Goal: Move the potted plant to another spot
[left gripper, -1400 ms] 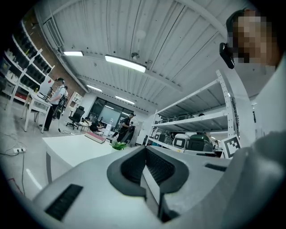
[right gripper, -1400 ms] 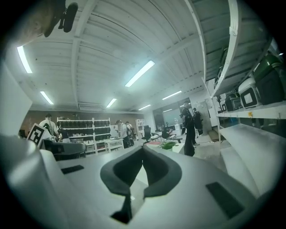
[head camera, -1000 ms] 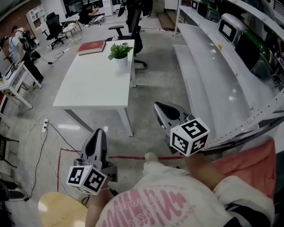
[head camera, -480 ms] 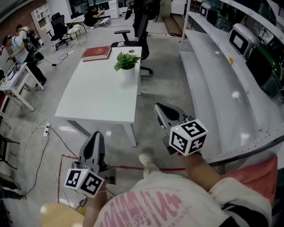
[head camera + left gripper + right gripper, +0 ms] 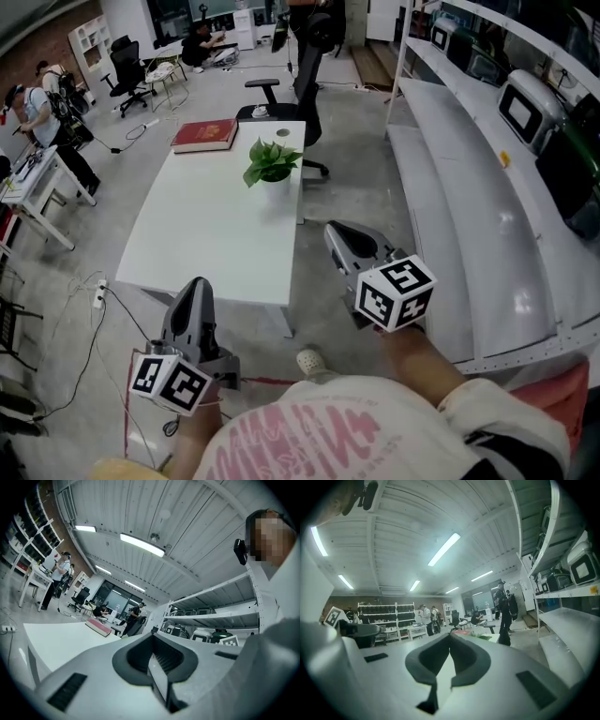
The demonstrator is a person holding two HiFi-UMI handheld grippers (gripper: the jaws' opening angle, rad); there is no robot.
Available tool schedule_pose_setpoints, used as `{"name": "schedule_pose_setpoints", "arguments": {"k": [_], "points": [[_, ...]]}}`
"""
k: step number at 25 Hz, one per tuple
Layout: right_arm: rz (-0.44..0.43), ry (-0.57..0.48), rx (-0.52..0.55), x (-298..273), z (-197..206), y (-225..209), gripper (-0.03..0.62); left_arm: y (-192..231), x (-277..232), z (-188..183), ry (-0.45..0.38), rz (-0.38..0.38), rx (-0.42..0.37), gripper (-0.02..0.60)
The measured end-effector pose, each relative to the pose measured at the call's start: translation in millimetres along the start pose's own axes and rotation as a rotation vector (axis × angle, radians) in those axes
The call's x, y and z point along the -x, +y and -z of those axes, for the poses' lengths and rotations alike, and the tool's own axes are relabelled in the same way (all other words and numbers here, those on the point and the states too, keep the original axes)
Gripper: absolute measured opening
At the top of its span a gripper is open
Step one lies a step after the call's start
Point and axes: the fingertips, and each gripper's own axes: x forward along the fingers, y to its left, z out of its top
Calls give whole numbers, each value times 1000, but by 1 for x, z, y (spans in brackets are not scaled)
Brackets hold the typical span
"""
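Head view: the potted plant (image 5: 272, 165) stands on a white surface (image 5: 206, 234), near its far right-hand corner and close to the right edge. It is a small plant with broad, bright green leaves that spread wider than its container. The container is a small white pot, upright, and largely hidden under the foliage. A red book (image 5: 204, 135) lies flat at the far left corner of the same surface, apart from the plant. A black office chair (image 5: 298, 89) stands just beyond the far edge.

Neither tool touches the plant. The left hand-held gripper (image 5: 195, 286) is held over the floor off the near edge of the surface and points toward it. The plant lies well ahead of it and to its right. The right hand-held gripper (image 5: 337, 230) is held over the floor between the surface and a long grey shelf (image 5: 469, 216), off the surface's right edge. The plant lies ahead of it and to its left, well apart.

Left gripper view: the two jaws are pressed together at the tips, with nothing between them. Right gripper view: the jaws are likewise pressed together and hold nothing.
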Motion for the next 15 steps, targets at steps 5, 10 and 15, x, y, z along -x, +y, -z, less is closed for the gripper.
{"name": "schedule_pose_setpoints", "arguments": {"k": [5, 10, 15], "points": [[-13, -33, 4, -40, -19, -26, 6, 16, -44, -11, -2, -8, -31, 3], [-31, -38, 31, -78, -32, -50, 6, 32, -84, -20, -16, -16, -43, 3], [-64, -11, 33, -111, -26, -73, 6, 54, -109, -14, -36, -58, 2, 3]]}}
